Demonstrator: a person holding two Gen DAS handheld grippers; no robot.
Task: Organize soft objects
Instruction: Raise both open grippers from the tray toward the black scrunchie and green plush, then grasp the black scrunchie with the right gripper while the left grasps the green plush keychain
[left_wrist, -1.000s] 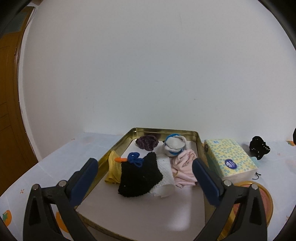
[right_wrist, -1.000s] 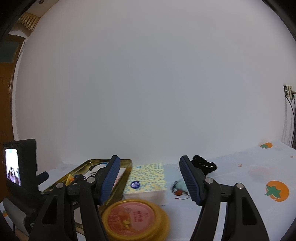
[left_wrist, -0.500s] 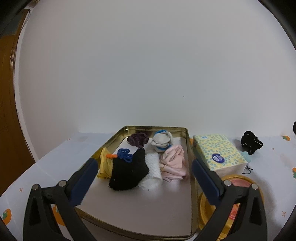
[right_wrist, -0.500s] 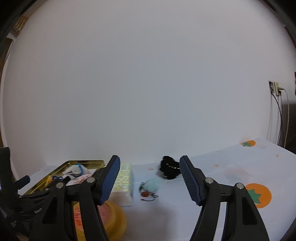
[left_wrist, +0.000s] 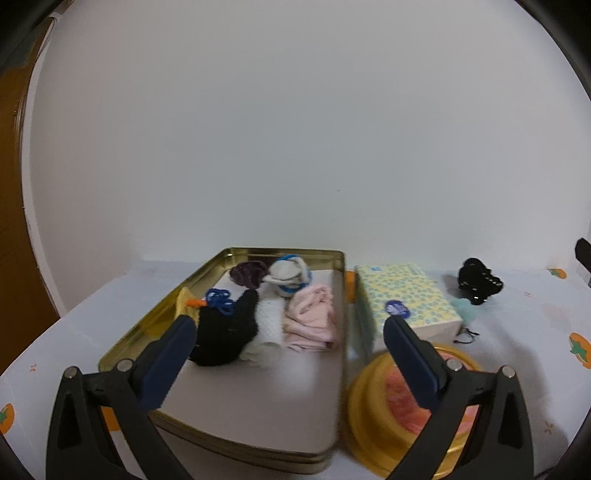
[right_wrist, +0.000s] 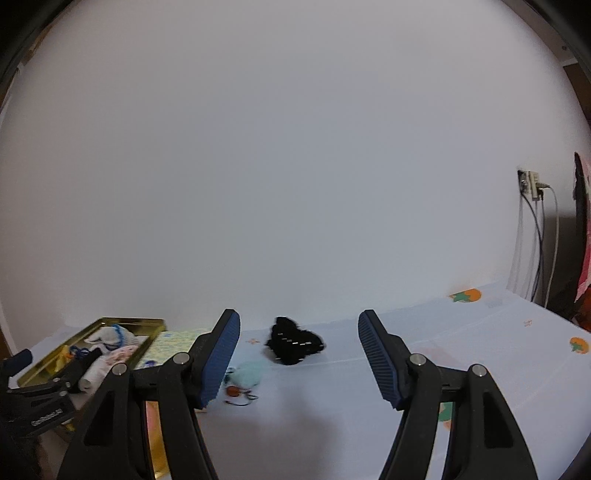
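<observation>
A gold tin tray (left_wrist: 236, 446) holds several soft things: a black cloth (left_wrist: 225, 332), a white knit (left_wrist: 269, 317), a pink cloth (left_wrist: 314, 314), a purple scrunchie (left_wrist: 245, 275) and a white-and-blue sock ball (left_wrist: 290, 273). My left gripper (left_wrist: 288, 325) hangs open over the tray's near half, holding nothing. A black soft item (right_wrist: 293, 343) and a pale mint pouch (right_wrist: 249, 373) lie loose on the tablecloth. My right gripper (right_wrist: 299, 323) stands open short of the black item, which shows between its fingers.
A yellow patterned tissue pack (left_wrist: 406, 299) lies right of the tray. A round yellow lid with a pink top (left_wrist: 402, 406) sits before it. The white wall stands close behind. A wall socket with cables (right_wrist: 532, 184) is at the far right.
Both grippers swung to the right. The tray slid leftward in the left view. In the right view the black item came to the middle, and the tissue pack and lid moved off to the left.
</observation>
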